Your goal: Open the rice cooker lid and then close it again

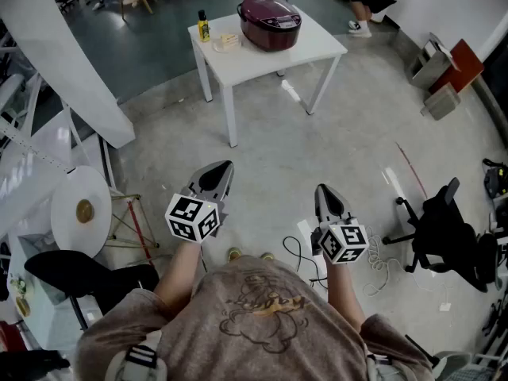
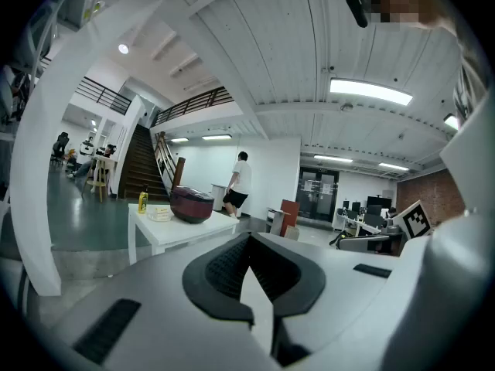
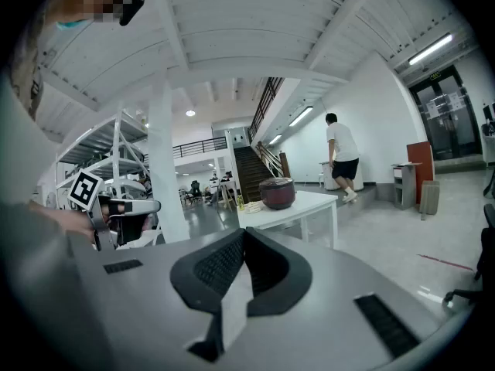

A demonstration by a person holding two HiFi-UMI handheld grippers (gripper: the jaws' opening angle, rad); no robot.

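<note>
Both are clenched on nothing: the left claw (image 1: 225, 167) and right claw (image 1: 321, 189) hang well short of the rice cooker (image 1: 271, 32), its lid (image 1: 268, 11) down, on the tabletop (image 1: 317, 50).

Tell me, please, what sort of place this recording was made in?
Probably a large open-plan office or lab hall: a staircase rises to a railed mezzanine, an office chair stands on the bare concrete floor, and the rice cooker sits on a lone white table.
</note>
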